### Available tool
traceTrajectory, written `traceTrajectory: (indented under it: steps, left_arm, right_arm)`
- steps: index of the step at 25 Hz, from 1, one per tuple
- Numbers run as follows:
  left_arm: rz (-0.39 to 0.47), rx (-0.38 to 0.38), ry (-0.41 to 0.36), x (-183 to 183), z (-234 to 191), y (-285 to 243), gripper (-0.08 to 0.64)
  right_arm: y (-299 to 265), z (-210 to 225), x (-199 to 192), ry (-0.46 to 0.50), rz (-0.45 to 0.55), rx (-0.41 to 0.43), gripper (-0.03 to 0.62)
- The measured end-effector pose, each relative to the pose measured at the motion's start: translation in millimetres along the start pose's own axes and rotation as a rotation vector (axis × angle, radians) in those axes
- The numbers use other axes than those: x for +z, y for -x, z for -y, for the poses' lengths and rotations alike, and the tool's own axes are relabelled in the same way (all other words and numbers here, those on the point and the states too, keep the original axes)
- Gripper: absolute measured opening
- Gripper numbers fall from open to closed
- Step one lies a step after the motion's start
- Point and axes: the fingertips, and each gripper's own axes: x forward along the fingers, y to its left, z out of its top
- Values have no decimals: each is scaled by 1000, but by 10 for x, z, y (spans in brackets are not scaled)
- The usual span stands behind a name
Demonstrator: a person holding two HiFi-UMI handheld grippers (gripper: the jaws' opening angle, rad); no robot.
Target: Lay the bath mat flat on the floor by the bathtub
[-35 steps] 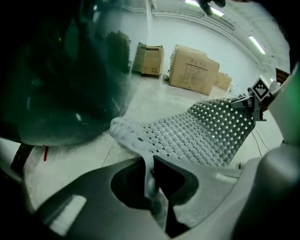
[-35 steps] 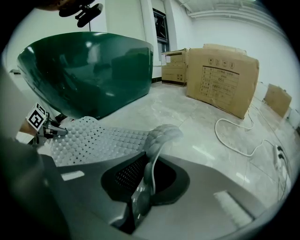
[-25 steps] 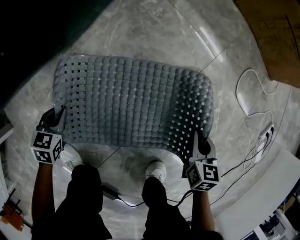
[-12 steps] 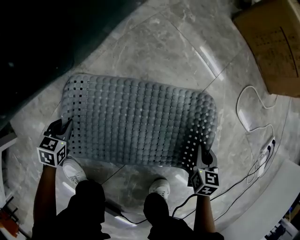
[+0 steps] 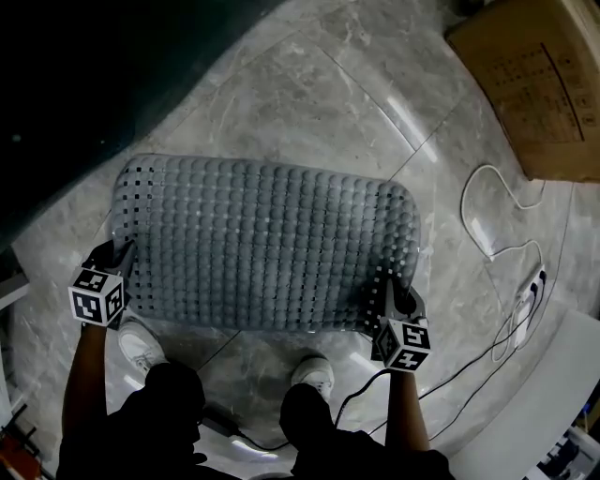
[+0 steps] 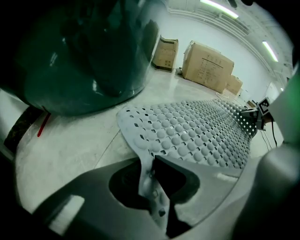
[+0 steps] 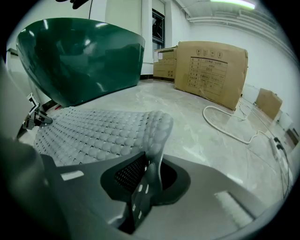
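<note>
Head view: left tongs [image 5: 116,253] and just-loosened right tongs [image 5: 388,287] pinch bath mat [image 5: 262,239]; bathtub [image 5: 75,75], box [image 5: 530,84], perhaps cable [image 5: 463,208] nearby.

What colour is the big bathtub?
The bathtub is dark green; the right gripper view shows it best.

Honestly, you're not in anybody's real bathroom here. It looks more like a staged corner of a lab or a storeroom. Sure, you've got a dark green bathtub [image 7: 79,56] sitting on a grey marble-look tiled floor [image 5: 309,103]. But right past it there are big printed cardboard boxes [image 7: 211,70] parked along a plain white wall [image 7: 272,61]. There are tube lights [image 6: 218,7] up on the ceiling and a white cable [image 7: 228,132] looping loose across the tiles. Bare, bright, no home fittings in view.
</note>
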Motion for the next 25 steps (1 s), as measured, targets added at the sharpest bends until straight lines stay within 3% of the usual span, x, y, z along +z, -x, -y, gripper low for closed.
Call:
traceTrajectory:
  steps: [17,25]
  left_arm:
    - [-37,41,-100,-48,-45,-1,84]
    - [-42,87,-108,-50,-103,36,138]
  right_arm:
    - [-96,157,-101,68,-47,-44,102]
    - [-109,170,-94,83,-46,-64,135]
